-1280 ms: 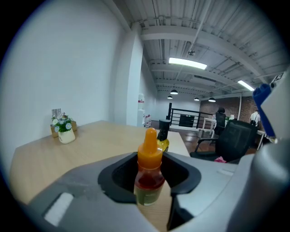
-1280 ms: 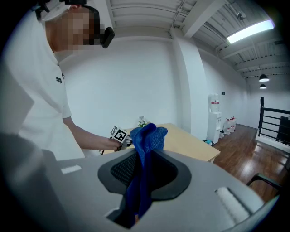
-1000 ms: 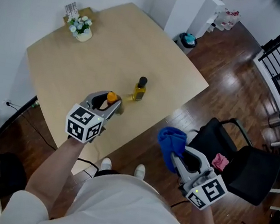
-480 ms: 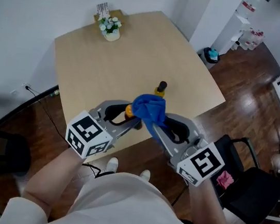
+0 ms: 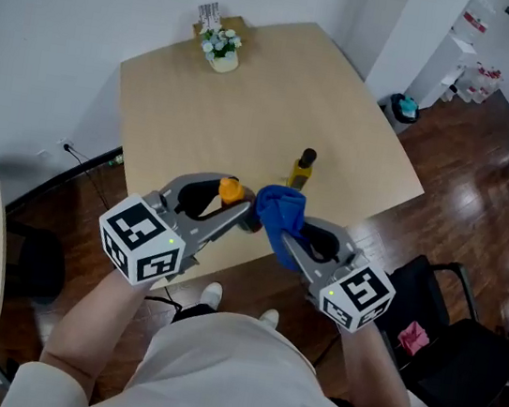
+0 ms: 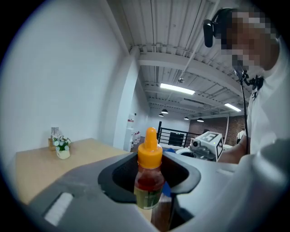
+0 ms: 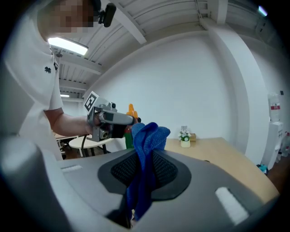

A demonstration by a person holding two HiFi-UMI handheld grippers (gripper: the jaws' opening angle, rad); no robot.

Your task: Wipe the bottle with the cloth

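Left tool [image 5: 245, 217] is clamped tight on the small bottle [image 6: 148, 174], which stands upright between the jaws with its orange cap up. Right tool [image 5: 282, 237] is closed on the blue cloth [image 7: 146, 152], and the cloth bunches out past its tips. I've got both tools over the near edge of the surface [image 5: 183, 111], tips angled toward each other. In the head view the cloth sits just right of the left tool's tips, right beside the bottle; can't tell whether it touches. Ahead of the right tool a second bottle [image 5: 303, 169] with a dark cap and yellow contents stands on the surface. Well ahead of the left tool, a small flower pot [image 5: 223, 51] sits at the far corner.
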